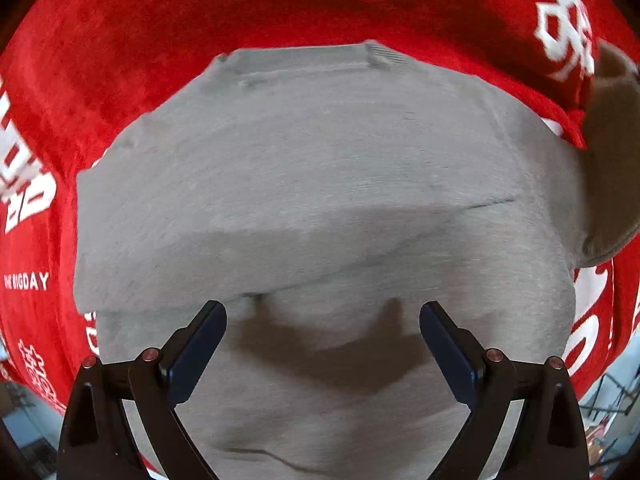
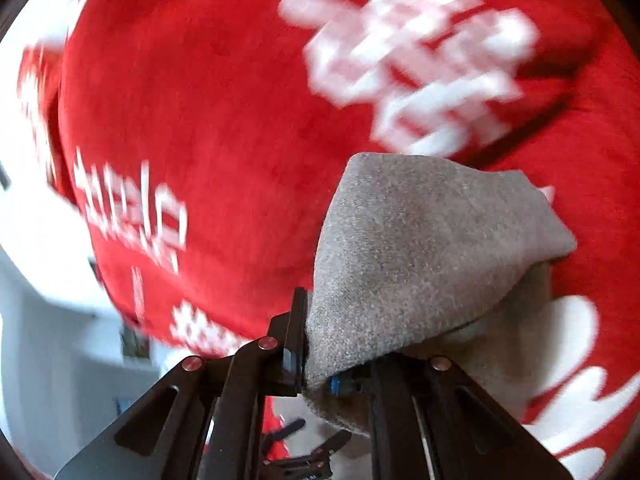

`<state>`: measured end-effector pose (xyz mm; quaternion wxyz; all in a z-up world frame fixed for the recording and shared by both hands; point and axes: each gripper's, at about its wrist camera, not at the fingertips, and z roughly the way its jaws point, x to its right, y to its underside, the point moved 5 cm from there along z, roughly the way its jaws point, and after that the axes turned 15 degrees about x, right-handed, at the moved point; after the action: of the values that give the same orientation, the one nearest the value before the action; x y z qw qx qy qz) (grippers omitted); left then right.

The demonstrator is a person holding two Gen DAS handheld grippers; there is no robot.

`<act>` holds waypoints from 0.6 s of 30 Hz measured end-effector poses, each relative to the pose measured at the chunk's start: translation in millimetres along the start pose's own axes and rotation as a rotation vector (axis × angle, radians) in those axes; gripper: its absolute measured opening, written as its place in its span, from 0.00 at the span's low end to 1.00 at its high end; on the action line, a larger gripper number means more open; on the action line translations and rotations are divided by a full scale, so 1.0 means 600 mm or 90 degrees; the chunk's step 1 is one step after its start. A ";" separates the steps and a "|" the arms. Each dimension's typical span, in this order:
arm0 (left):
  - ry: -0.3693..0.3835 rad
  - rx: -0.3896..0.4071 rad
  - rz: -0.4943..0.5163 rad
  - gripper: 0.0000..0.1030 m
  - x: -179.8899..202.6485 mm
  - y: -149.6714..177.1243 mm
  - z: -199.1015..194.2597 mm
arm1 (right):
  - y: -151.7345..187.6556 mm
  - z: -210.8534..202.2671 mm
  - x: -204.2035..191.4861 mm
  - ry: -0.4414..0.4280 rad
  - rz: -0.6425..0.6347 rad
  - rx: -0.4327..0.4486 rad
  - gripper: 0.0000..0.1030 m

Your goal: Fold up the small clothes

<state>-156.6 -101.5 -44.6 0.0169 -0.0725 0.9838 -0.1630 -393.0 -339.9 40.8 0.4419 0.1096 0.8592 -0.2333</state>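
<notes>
One plush red blanket point(image 1: 280, 4) with white lettering carries the grey knit garment point(image 1: 320, 160), left claw point(image 1: 323, 344) spread wide above it, right claw point(image 2: 316, 364) clamped on a lifted fold.

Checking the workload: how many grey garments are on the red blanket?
1: the grey garment lies spread on the red blanket, one corner pinched by the right tool. Others could be hidden.

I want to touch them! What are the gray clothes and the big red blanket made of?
The gray garment looks like soft knit cloth, perhaps cotton or wool: fine ribbed lines, matte, floppy folds. The red blanket looks like plush fleece or velvet: fuzzy, slightly shiny nap, with white printed letters.
</notes>
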 end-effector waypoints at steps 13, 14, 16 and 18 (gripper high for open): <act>-0.053 0.020 -0.105 0.95 -0.170 0.026 -0.002 | 0.195 0.177 0.047 0.161 -0.024 -0.197 0.18; -0.052 0.022 -0.110 0.95 -0.170 0.023 0.003 | 0.193 0.174 0.048 0.159 -0.014 -0.195 0.22; -0.050 0.025 -0.120 0.95 -0.177 0.026 0.004 | 0.188 0.158 0.055 0.157 -0.005 -0.189 0.42; -0.051 0.023 -0.125 0.95 -0.183 0.031 0.008 | 0.180 0.147 0.049 0.160 -0.009 -0.179 0.50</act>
<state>-50.2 -69.5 -54.2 0.0417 -0.1749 0.9673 -0.1789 -305.1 -291.0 -60.1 0.3404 0.0689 0.9325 -0.0988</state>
